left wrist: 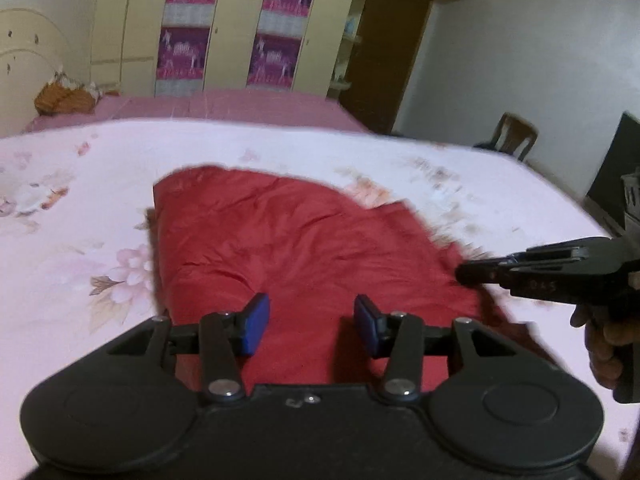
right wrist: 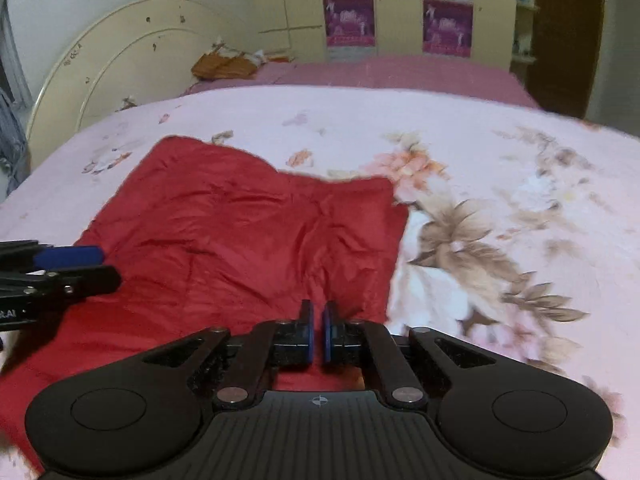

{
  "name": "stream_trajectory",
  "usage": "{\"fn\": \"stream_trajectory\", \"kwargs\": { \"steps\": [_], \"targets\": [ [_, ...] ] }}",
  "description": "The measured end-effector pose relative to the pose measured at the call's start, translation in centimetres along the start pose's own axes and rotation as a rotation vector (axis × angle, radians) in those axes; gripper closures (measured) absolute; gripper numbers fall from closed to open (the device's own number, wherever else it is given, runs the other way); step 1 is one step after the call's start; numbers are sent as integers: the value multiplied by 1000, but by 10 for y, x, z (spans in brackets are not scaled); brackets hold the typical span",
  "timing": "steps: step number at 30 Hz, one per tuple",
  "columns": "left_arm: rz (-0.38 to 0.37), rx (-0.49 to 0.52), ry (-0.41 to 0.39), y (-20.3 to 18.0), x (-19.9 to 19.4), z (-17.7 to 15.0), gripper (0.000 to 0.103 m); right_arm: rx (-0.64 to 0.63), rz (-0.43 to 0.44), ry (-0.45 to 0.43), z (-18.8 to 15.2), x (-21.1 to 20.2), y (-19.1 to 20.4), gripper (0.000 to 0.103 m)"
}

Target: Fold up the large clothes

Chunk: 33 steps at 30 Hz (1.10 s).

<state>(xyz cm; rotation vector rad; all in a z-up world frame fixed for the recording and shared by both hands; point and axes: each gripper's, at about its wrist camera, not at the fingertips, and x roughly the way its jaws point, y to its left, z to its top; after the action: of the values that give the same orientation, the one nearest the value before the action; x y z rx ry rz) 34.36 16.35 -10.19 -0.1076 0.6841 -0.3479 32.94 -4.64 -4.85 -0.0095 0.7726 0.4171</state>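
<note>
A red garment (left wrist: pixel 300 232) (right wrist: pixel 240 224) lies spread and wrinkled on the pink floral bedsheet (left wrist: pixel 80 200) (right wrist: pixel 500 200). My left gripper (left wrist: pixel 312 312) hovers over its near part, blue pads apart, with only the cloth below showing between them. In the right wrist view the left gripper (right wrist: pixel 106 266) comes in from the left edge over the garment. My right gripper (right wrist: pixel 319 312) is shut, its pads nearly touching, and no cloth is visibly pinched. It points at the garment's right edge (left wrist: pixel 466 274), held by a person's hand (left wrist: pixel 604 344).
An orange cloth (left wrist: pixel 64 100) (right wrist: pixel 224 66) lies by the cream headboard (right wrist: pixel 112 68) at the far side. A wardrobe (left wrist: pixel 224 24) with purple panels stands behind the bed. A wooden chair (left wrist: pixel 514 134) and a dark door (left wrist: pixel 388 48) are at the right.
</note>
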Motion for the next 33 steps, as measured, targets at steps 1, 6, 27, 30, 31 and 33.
{"fn": "stream_trajectory", "kwargs": {
  "steps": [1,6,27,30,31,33],
  "targets": [
    [-1,-8,-8,-5,-12,-4,57,-18,27,-35,-2,-16,6,100],
    [33,-14,-22,-33,-46,-38,57,-87,149,-74,-29,-66,45,100],
    [185,22,-103,-123,-170,-77,39,8,45,-101,-96,-195,62,100],
    [253,11,-177,-143,-191,-83,0,46,32,-109,-104,-217,68,90],
    [264,20,-193,-150,-198,-86,0,66,5,-117,-106,-224,69,32],
    [250,29,-189,-158,-208,-90,0,63,-35,-199,-116,-244,74,1]
  ]
}}
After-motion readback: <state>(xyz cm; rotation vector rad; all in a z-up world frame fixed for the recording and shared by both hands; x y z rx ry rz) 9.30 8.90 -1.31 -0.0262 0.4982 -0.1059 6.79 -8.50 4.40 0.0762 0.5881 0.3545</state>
